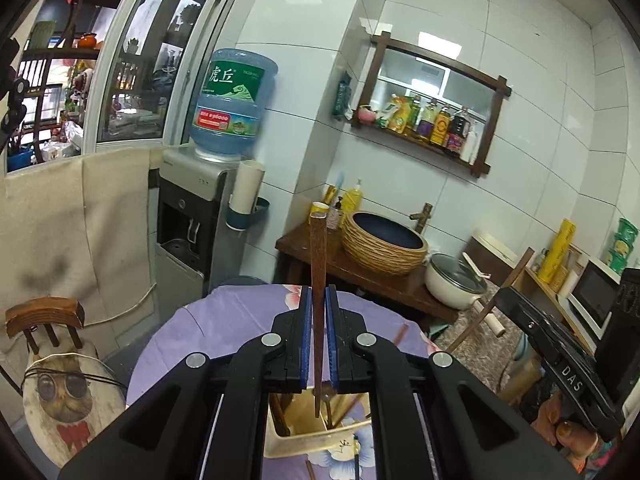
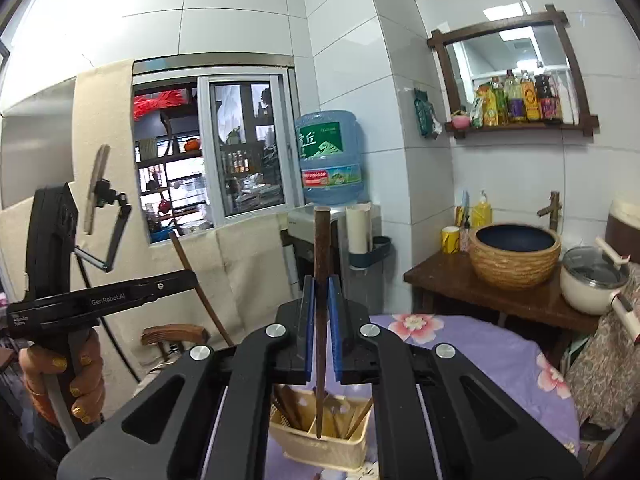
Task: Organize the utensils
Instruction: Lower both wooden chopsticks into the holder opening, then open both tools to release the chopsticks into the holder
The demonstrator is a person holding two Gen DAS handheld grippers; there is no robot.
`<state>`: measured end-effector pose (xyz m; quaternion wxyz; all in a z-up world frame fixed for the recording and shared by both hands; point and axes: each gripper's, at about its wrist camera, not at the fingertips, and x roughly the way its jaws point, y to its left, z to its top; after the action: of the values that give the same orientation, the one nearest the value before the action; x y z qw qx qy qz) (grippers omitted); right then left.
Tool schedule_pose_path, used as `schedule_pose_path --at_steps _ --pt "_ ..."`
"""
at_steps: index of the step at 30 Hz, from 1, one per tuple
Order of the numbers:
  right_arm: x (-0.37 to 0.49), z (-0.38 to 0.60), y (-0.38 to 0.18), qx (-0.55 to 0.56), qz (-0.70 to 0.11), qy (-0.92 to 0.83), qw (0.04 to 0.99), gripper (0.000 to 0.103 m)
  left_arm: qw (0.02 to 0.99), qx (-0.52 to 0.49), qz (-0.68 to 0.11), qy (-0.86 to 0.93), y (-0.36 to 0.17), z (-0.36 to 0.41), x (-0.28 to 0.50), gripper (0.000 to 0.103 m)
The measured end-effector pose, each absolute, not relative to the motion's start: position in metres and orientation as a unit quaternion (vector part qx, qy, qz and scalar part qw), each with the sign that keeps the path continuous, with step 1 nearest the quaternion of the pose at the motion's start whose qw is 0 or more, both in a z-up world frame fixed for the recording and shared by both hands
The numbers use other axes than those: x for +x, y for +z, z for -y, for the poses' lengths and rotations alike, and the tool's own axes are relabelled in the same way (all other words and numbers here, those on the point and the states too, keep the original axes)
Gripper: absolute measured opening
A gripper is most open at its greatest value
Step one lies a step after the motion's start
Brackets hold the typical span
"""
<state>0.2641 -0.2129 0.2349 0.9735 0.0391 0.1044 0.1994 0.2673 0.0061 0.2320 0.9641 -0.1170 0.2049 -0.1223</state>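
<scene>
Two grippers, jaws clamped on one chopstick each [image 1: 318, 280] [image 2: 321, 280] | holder [image 2: 320, 446] below (partly hidden) | floral table [image 2: 460, 344]

Legible markings, by carrier:
- Water jug [image 1: 232, 100], at ten o'clock in the left wrist view: green label with large white characters "虎丘"; smaller print beside them too small to read.
- Right gripper [image 1: 576, 372], at four o'clock in the left wrist view: white letters "DAS".
- Left gripper [image 2: 108, 300], at nine o'clock in the right wrist view: "GenRobot.AI" on the black bar.
- Sauce bottles' labels: unreadable.
</scene>
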Motion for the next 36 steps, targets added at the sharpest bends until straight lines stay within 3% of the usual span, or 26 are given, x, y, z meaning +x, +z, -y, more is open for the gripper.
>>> schedule_pose_path --at_steps 15,29,31,34,35,36 --pt "0.32 0.206 0.137 0.073 -0.194 0.173 0.963 0.008 0.943 -0.107 -0.299 -0.102 0.137 0.017 0.311 0.007" --pt "0.326 0.208 0.112 0.082 -0.202 0.169 0.961 0.008 0.937 -0.085 -0.328 -0.086 0.095 0.026 0.319 0.008" --pt "0.325 0.21 0.11 0.083 -0.202 0.168 0.961 0.008 0.939 -0.08 -0.323 -0.083 0.096 0.027 0.315 0.015" --pt "0.322 0.213 0.107 0.079 -0.199 0.161 0.963 0.01 0.946 -0.069 -0.307 -0.078 0.099 0.029 0.306 0.043" --pt "0.321 0.214 0.106 0.079 -0.199 0.161 0.964 0.017 0.948 -0.067 -0.3 -0.076 0.099 0.029 0.301 0.047" --pt "0.318 0.215 0.104 0.079 -0.197 0.161 0.964 0.03 0.95 -0.064 -0.297 -0.074 0.099 0.029 0.298 0.048"
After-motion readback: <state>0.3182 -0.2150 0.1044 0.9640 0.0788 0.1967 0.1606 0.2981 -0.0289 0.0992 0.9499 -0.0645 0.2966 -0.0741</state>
